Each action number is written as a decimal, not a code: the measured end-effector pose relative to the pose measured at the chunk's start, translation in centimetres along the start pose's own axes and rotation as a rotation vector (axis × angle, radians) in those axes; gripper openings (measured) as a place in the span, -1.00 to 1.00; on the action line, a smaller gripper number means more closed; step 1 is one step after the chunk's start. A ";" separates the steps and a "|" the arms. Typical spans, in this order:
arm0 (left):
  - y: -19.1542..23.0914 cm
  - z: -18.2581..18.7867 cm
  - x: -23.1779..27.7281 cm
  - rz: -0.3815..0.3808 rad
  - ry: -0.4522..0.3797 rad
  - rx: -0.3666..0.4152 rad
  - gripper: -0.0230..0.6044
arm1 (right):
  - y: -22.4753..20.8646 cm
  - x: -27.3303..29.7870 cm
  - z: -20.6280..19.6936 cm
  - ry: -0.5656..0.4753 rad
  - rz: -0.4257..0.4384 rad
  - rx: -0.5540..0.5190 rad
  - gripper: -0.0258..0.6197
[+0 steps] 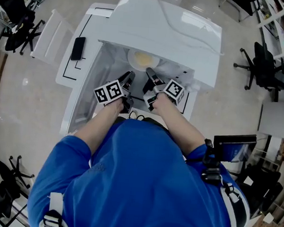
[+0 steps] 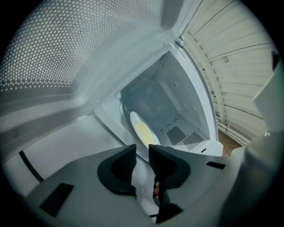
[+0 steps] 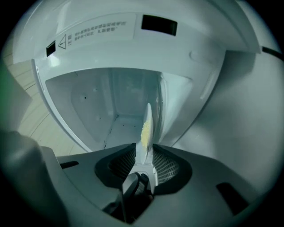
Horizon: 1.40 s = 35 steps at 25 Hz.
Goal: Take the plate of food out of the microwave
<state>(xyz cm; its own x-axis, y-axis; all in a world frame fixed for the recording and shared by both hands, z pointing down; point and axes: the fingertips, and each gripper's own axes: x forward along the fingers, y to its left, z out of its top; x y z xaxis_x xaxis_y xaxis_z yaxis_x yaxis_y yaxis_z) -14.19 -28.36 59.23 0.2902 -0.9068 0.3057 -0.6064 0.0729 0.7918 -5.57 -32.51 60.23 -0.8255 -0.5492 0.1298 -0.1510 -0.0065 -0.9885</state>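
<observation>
The plate of food point(image 1: 142, 60) sits inside the open microwave point(image 1: 177, 35), toward the front of its cavity. The right gripper point(image 3: 144, 153) has its jaws spread wide around the plate's near rim, apparently not yet pinching it. The left gripper point(image 2: 142, 153) waits just outside, its jaws a narrow slit apart and empty. The right should seat deeper on the rim, close firmly, then draw the plate out level.
</observation>
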 end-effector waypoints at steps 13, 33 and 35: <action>0.6 0.2 -0.2 0.009 0.027 0.010 -0.67 | -1.2 1.5 -0.1 -0.016 -0.051 0.042 -0.61; 0.0 -0.3 -0.3 0.008 0.025 0.027 -0.67 | -1.1 -0.5 0.1 -0.006 -0.047 0.036 -0.86; -0.1 -0.4 -0.5 0.008 0.021 0.028 -0.67 | -1.1 -0.9 0.0 -0.002 -0.046 0.040 -0.86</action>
<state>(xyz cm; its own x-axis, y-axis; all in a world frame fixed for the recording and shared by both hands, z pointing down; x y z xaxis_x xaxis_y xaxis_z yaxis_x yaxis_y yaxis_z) -13.96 -27.76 59.20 0.3005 -0.8973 0.3233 -0.6295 0.0681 0.7740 -4.69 -31.99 61.19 -0.8173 -0.5491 0.1748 -0.1669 -0.0647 -0.9838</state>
